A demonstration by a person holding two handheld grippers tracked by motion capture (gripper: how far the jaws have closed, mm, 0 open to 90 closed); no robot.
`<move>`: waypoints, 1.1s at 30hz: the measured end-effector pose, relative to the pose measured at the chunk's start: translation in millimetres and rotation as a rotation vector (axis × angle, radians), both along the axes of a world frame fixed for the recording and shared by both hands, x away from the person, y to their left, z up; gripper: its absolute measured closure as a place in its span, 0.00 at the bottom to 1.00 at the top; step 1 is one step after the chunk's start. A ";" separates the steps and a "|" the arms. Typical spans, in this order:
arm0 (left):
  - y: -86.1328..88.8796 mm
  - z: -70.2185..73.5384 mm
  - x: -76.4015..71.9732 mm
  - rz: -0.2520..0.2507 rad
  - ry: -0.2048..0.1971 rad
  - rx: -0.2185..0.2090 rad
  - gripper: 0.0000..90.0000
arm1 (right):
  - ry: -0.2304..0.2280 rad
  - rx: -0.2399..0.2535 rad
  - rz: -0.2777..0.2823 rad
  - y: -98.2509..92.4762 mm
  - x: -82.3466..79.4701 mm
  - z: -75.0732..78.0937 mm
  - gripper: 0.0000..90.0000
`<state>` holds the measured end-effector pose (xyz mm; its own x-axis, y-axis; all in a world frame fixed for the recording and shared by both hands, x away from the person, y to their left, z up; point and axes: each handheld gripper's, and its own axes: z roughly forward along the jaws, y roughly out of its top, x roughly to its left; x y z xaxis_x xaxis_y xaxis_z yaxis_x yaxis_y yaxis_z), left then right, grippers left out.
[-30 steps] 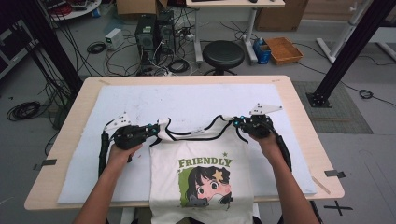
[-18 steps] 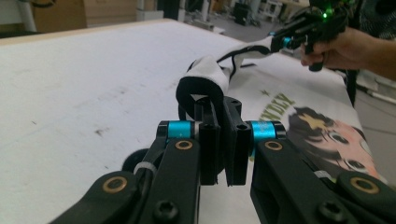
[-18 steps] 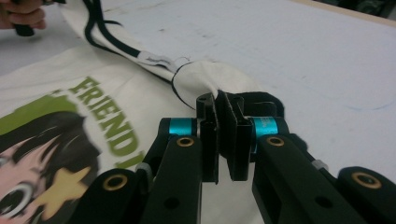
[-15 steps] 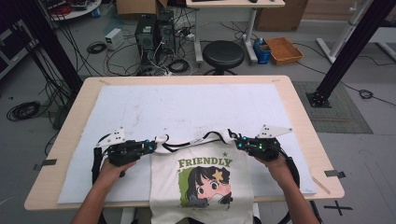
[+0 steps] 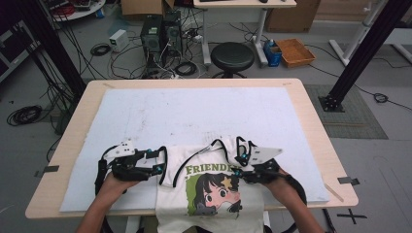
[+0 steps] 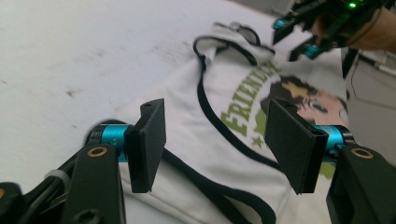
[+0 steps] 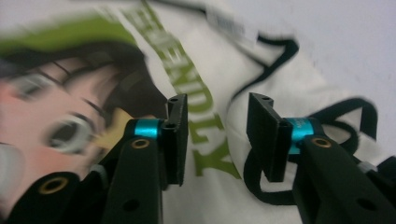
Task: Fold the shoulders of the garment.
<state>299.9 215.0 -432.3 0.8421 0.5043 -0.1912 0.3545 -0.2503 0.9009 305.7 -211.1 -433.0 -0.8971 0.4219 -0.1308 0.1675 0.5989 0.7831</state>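
My left gripper [image 6: 210,144] has just been opening; its jaws stand wide over the white T-shirt [image 5: 209,194], pressing nothing. My right gripper [image 7: 217,137] has likewise just been opening, parted above the green lettering. The shirt lies at six o'clock on the white mat [image 5: 194,116], its hem hanging off the table [image 5: 320,131] edge.
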 end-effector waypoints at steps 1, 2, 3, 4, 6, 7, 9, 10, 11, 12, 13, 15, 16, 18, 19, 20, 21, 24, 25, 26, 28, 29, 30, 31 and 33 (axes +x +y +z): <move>-2.4 -2.6 -0.6 -0.010 0.009 0.014 0.43 | -0.023 -0.099 -0.036 9.6 5.7 -11.7 0.75; -4.5 -4.7 -0.9 -0.011 0.017 0.022 0.43 | -0.031 -0.127 -0.051 10.9 8.1 -15.0 0.79; -5.7 -5.9 -0.6 -0.015 0.019 0.028 0.43 | -0.031 -0.127 -0.051 10.9 8.1 -15.0 0.79; -6.9 -6.7 -1.0 -0.015 0.023 0.022 0.43 | -0.029 -0.119 -0.050 9.8 10.0 -14.3 0.94; -6.6 -6.7 -1.1 -0.010 0.019 0.016 0.43 | -0.018 -0.084 -0.045 1.0 9.4 -9.9 0.98; -5.9 -6.6 -1.1 -0.002 0.016 0.004 0.43 | -0.018 -0.084 -0.045 1.0 9.4 -9.9 0.98; -3.1 -6.1 -0.1 0.019 0.012 -0.017 0.43 | -0.005 0.008 -0.025 -13.4 3.9 -2.2 0.98; -1.9 -5.7 0.0 0.029 0.011 -0.030 0.43 | -0.005 0.008 -0.025 -13.4 3.9 -2.2 0.98; -0.6 -5.1 0.3 0.035 0.006 -0.037 0.43 | 0.009 0.056 -0.008 -18.7 1.4 0.7 0.98; 0.0 -4.7 0.1 0.042 0.004 -0.050 0.43 | 0.022 0.097 0.004 -23.6 -1.4 3.6 0.98; 0.8 -4.3 0.4 0.044 0.002 -0.058 0.43 | 0.042 0.135 0.030 -27.9 -4.5 6.2 0.98; 1.8 -3.9 0.9 0.050 0.001 -0.071 0.43 | 0.081 0.208 0.082 -38.0 -16.7 11.6 0.98; 2.1 -3.7 1.2 0.055 0.005 -0.081 0.43 | 0.087 0.212 0.093 -40.4 -20.8 12.8 0.98; 3.6 -3.1 2.2 0.060 0.002 -0.093 0.43 | 0.092 0.201 0.097 -42.6 -24.0 14.0 0.98; 4.1 -2.9 2.4 0.061 0.002 -0.099 0.43 | 0.108 0.187 0.097 -45.1 -26.6 15.2 0.98; 4.3 -2.5 2.3 0.061 0.003 -0.100 0.43 | 0.122 0.156 0.049 -50.6 -30.8 17.7 0.78; 4.0 -2.2 1.8 0.060 0.011 -0.101 0.43 | 0.119 0.155 0.004 -52.4 -31.0 19.0 0.67; -1.7 -2.6 -0.4 0.014 0.020 -0.066 0.43 | 0.110 0.175 0.003 -51.4 -32.2 20.3 0.67; -5.0 -3.3 -1.3 -0.001 0.020 -0.044 0.44 | 0.112 0.145 0.029 -41.5 -31.8 16.4 0.67; -11.0 -5.4 -1.5 -0.026 0.030 -0.007 0.45 | 0.108 0.119 0.037 -35.6 -30.8 11.8 0.70; -13.6 -6.6 -1.6 -0.030 0.038 0.012 0.46 | 0.117 0.086 0.035 -30.2 -30.0 6.2 0.74; -15.7 -7.8 -1.2 -0.036 0.046 0.034 0.49 | 0.113 0.046 0.028 -25.6 -27.5 -0.4 0.78; -17.4 -9.2 -1.2 -0.038 0.060 0.057 0.51 | 0.116 -0.002 0.023 -22.1 -25.7 -6.2 0.83; -19.4 -11.3 -0.7 -0.036 0.079 0.081 0.54 | 0.114 -0.052 0.021 -20.1 -24.3 -10.6 0.86; -22.0 -14.2 -0.1 -0.031 0.106 0.129 0.61 | 0.118 -0.057 0.021 -24.3 -23.3 -11.1 0.96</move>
<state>299.8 193.0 -446.5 0.8364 0.5043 -0.2146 0.4357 -0.3742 0.8186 282.4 -235.5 -444.1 -0.9164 0.3974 -0.0466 0.2434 0.6462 0.7233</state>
